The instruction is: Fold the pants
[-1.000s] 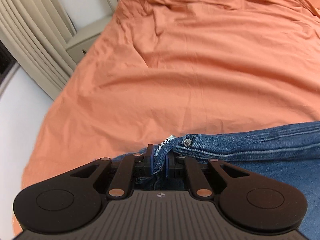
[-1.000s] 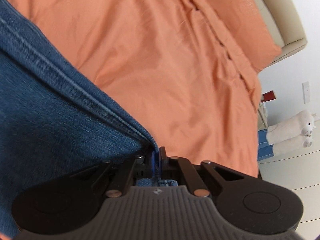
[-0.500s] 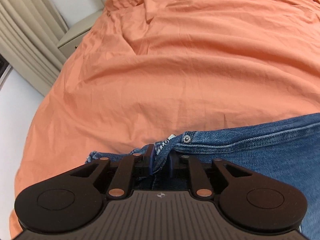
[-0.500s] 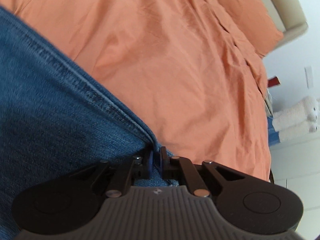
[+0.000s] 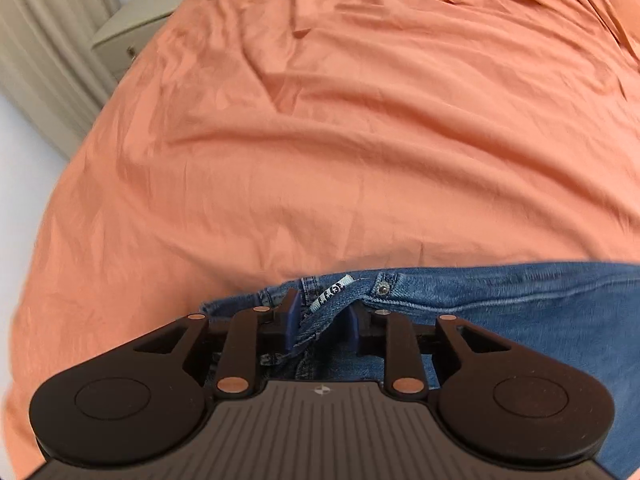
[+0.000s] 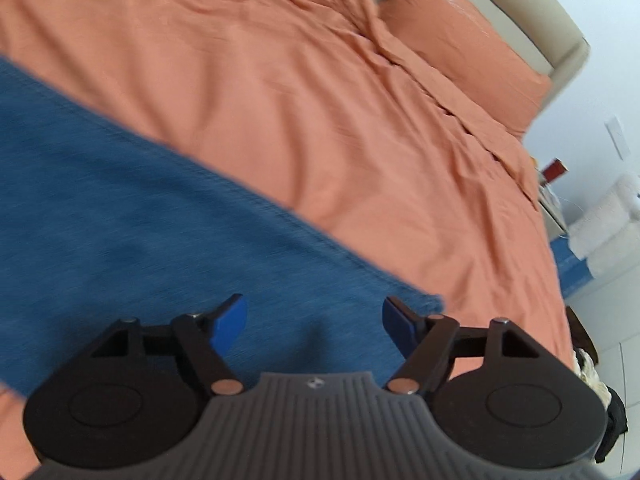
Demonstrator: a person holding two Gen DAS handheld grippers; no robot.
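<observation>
- The left tool [image 5: 319, 328] has its two blue fingers [image 5: 291, 322] a little apart, with a bunch of denim from the waistband of the pants [image 5: 520, 300] lying between them; the cloth touches the left finger, while a gap shows at the right one, so the grip looks slack rather than tight.
- The right tool [image 6: 314, 322] stands wide apart, its blue pads [image 6: 230, 320] holding nothing; it hangs over the flat denim, and I cannot tell whether it touches the cloth.
- There is one pair of pants, blue jeans, lying on the bed [image 5: 320, 140], which is covered with an orange sheet.
- Only the left wrist view shows the waistband end: one metal rivet [image 5: 383, 288], one white label [image 5: 334, 290] with dark print and a belt loop just beside the tool.
- That view also shows one pale bedside cabinet [image 5: 136, 36] and pleated curtains [image 5: 44, 52] at the far left of the bed.
- Only the right wrist view shows the plain leg of the pants [image 6: 140, 220] running slantwise from the left edge to a hem near the right finger; the picture is blurred there.
- It also shows two orange pillows [image 6: 460, 36] against one beige headboard [image 6: 532, 20], and a white plush toy [image 6: 604, 220] off the bed at the right.
</observation>
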